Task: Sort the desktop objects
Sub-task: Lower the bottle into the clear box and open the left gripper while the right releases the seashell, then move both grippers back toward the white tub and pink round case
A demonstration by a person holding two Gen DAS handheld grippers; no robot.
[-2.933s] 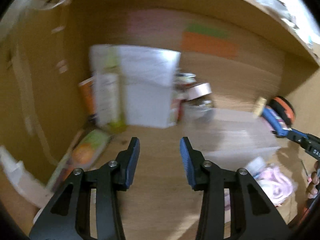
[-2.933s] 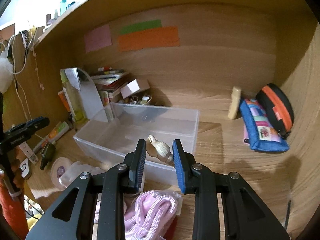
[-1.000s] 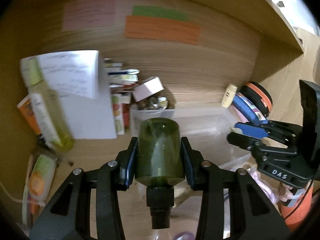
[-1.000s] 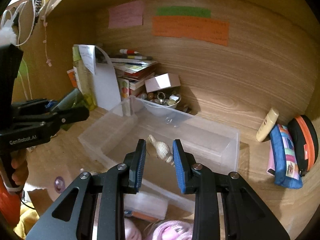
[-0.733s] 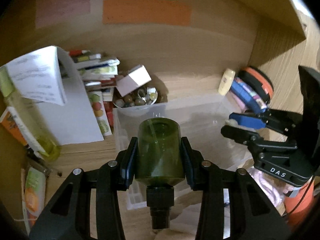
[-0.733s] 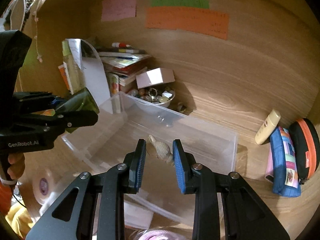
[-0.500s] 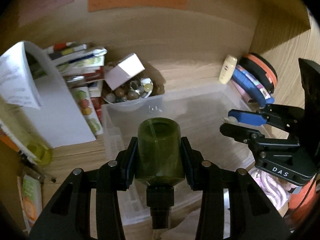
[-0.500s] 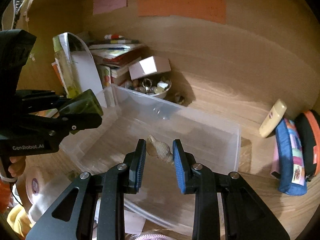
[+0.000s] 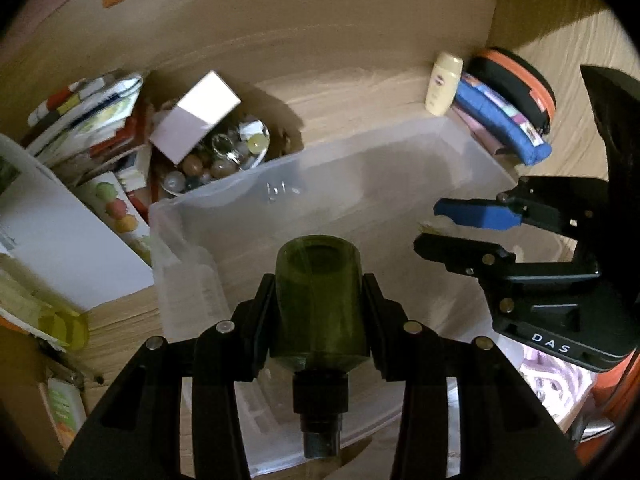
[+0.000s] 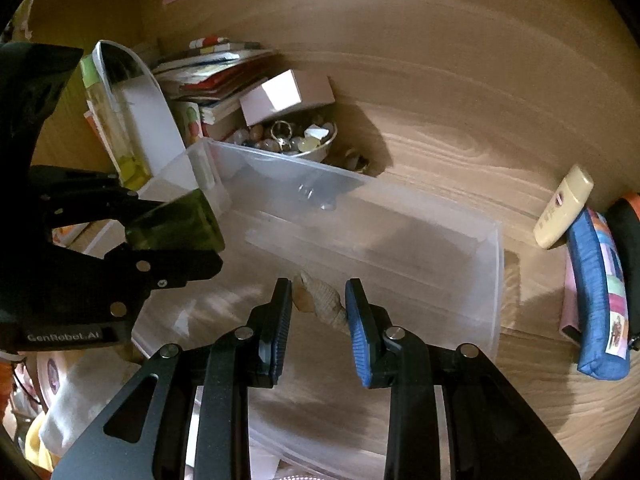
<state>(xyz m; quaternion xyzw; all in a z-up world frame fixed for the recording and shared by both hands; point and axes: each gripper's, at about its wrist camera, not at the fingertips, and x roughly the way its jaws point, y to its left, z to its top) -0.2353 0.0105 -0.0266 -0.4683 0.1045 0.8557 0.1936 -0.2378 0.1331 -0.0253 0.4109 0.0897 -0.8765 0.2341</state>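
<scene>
Two grippers over clear bin [image 9: 224, 200], both loaded. Far left: books [image 9: 84, 116], white box [image 9: 196, 116] on bead bowl [image 9: 216, 160]. Left gripper [image 9: 320, 300] jaws clamped on green bottle [image 9: 320, 304], cap toward camera, above bin's left end. Right gripper [image 10: 318, 312] jaws narrow, gripping shell [image 10: 320, 300] over bin interior. Far right: cream tube [image 10: 564, 208], blue pouch [image 10: 600, 292] on desk [image 10: 460, 128].

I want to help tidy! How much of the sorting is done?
Nothing is in the clear bin yet. The left tool holds a green bottle and the right tool holds a seashell, both over the bin. They go in next; the desk's other clutter is left.
</scene>
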